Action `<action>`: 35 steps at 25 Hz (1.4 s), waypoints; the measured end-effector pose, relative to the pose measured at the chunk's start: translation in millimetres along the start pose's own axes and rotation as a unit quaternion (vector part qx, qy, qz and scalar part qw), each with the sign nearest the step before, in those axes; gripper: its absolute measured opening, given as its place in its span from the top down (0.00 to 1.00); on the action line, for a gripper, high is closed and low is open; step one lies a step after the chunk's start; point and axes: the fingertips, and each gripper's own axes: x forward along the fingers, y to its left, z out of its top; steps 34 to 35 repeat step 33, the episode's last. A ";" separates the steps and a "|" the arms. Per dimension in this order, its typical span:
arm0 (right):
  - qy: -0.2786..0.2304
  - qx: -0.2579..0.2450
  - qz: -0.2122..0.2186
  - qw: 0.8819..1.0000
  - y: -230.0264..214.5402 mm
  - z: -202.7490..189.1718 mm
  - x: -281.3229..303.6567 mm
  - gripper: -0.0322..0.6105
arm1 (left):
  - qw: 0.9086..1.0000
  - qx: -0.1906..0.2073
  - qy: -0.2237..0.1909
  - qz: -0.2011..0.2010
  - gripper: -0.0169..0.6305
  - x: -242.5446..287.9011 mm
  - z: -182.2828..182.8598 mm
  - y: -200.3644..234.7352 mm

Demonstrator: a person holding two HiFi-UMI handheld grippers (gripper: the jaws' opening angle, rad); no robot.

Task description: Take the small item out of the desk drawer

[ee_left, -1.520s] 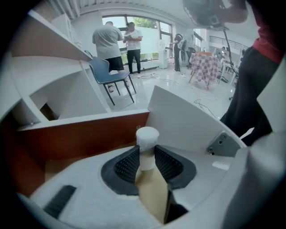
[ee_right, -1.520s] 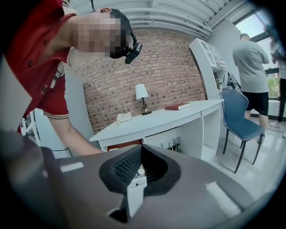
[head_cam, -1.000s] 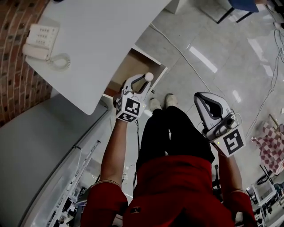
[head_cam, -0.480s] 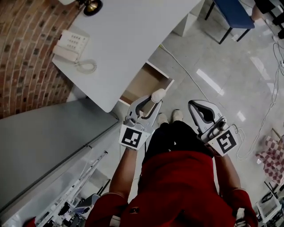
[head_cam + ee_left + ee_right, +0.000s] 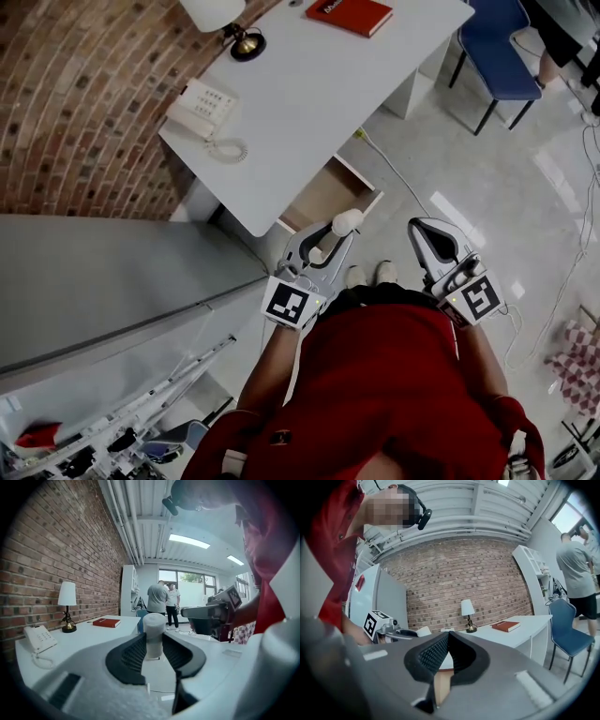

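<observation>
A small white cylindrical bottle (image 5: 153, 634) stands upright between the jaws of my left gripper (image 5: 153, 649), which is shut on it. In the head view the left gripper (image 5: 330, 240) holds the bottle (image 5: 348, 221) up, just in front of the open desk drawer (image 5: 328, 195). The drawer sticks out from under the white desk (image 5: 347, 84) and its wooden inside shows. My right gripper (image 5: 433, 236) hangs to the right over the floor, with its jaws shut and nothing in them; in the right gripper view its tips (image 5: 446, 639) meet.
On the desk sit a white telephone (image 5: 203, 111), a lamp (image 5: 225, 21) and a red book (image 5: 349, 15). A brick wall (image 5: 84, 103) runs along the left. A blue chair (image 5: 502, 66) stands beyond the desk. Two people (image 5: 164, 603) stand far off by a window.
The head view has swung so the desk, phone, lamp and book show further up. Both grippers have come closer to the body, and the left one has carried the bottle away from the drawer.
</observation>
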 end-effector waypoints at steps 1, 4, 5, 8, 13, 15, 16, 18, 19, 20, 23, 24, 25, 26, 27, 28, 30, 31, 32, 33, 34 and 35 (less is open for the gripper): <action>0.000 -0.004 0.002 1.000 2.1 1.2 -0.9 0.93 | 1.000 -0.002 0.004 -0.001 0.80 -3.2 -0.9 0.0; -0.003 -0.008 0.004 1.000 7.7 6.3 -3.2 0.93 | 1.000 0.000 0.014 -0.003 0.80 -11.0 -1.0 0.0; -0.005 -0.013 0.003 1.000 8.8 7.7 -3.7 0.93 | 1.000 0.001 0.015 -0.003 0.80 -13.6 -0.2 -0.1; -0.008 -0.024 0.000 1.000 13.0 11.2 -2.6 0.93 | 1.000 0.003 0.013 -0.005 0.80 -19.0 3.1 -0.4; -0.007 -0.037 0.005 0.999 25.6 12.9 1.2 0.93 | 1.000 0.000 0.006 -0.010 0.80 -23.7 3.4 0.7; -0.005 -0.037 0.001 0.999 27.1 12.5 -0.6 0.93 | 1.000 -0.004 0.004 -0.013 0.80 -23.4 3.2 0.0; -0.004 -0.037 -0.003 0.999 26.7 12.3 -1.6 0.93 | 1.000 -0.005 0.003 -0.014 0.80 -22.9 3.2 0.0; -0.003 -0.039 -0.009 0.999 25.0 12.1 -3.2 0.93 | 1.000 -0.007 0.000 -0.015 0.80 -22.3 2.8 1.0; -0.003 -0.039 -0.011 0.999 24.0 11.7 -4.3 0.93 | 1.000 -0.008 0.000 -0.015 0.80 -22.3 2.3 1.6; -0.002 -0.039 -0.014 0.999 22.8 11.1 -5.6 0.93 | 1.000 -0.010 -0.001 -0.015 0.80 -22.3 1.6 2.0; 0.001 -0.039 -0.023 0.999 19.8 10.0 -10.5 0.93 | 1.000 -0.017 -0.001 -0.017 0.80 -21.7 -0.7 1.3; 0.002 -0.038 -0.025 0.999 19.3 9.7 -11.9 0.93 | 1.000 -0.018 -0.001 -0.018 0.80 -21.6 -1.5 0.7; 0.002 -0.038 -0.027 0.999 19.0 9.2 -13.1 0.93 | 1.000 -0.018 -0.001 -0.019 0.80 -21.5 -2.2 0.1; 0.002 -0.038 -0.028 0.999 18.5 8.6 -14.1 0.93 | 1.000 -0.019 0.000 -0.020 0.80 -21.3 -2.9 -0.4; 0.003 -0.038 -0.029 0.999 17.9 8.2 -14.9 0.93 | 1.000 -0.019 0.000 -0.020 0.80 -21.0 -3.3 -0.7; 0.003 -0.038 -0.030 0.999 17.6 7.9 -15.5 0.93 | 1.000 -0.020 0.000 -0.020 0.80 -20.9 -3.5 -0.8; 0.002 -0.038 -0.030 0.999 17.5 8.2 -16.7 0.93 | 1.000 -0.020 -0.001 -0.019 0.80 -20.9 -3.7 -1.2; 0.001 -0.037 -0.030 0.999 18.0 8.8 -17.2 0.93 | 1.000 -0.020 -0.001 -0.019 0.80 -21.1 -3.7 -1.5; 0.000 -0.036 -0.029 0.999 18.7 9.5 -17.6 0.93 | 1.000 -0.020 -0.001 -0.019 0.80 -21.3 -3.8 -1.8; -0.001 -0.034 -0.028 0.999 19.4 10.2 -18.1 0.93 | 1.000 -0.020 -0.001 -0.018 0.80 -21.5 -3.9 -2.2; -0.001 -0.034 -0.028 0.999 19.4 10.2 -18.1 0.93 | 1.000 -0.020 -0.001 -0.018 0.80 -21.5 -3.9 -2.2; -0.001 -0.034 -0.028 0.999 19.4 10.2 -18.1 0.93 | 1.000 -0.020 -0.001 -0.018 0.80 -21.5 -3.9 -2.2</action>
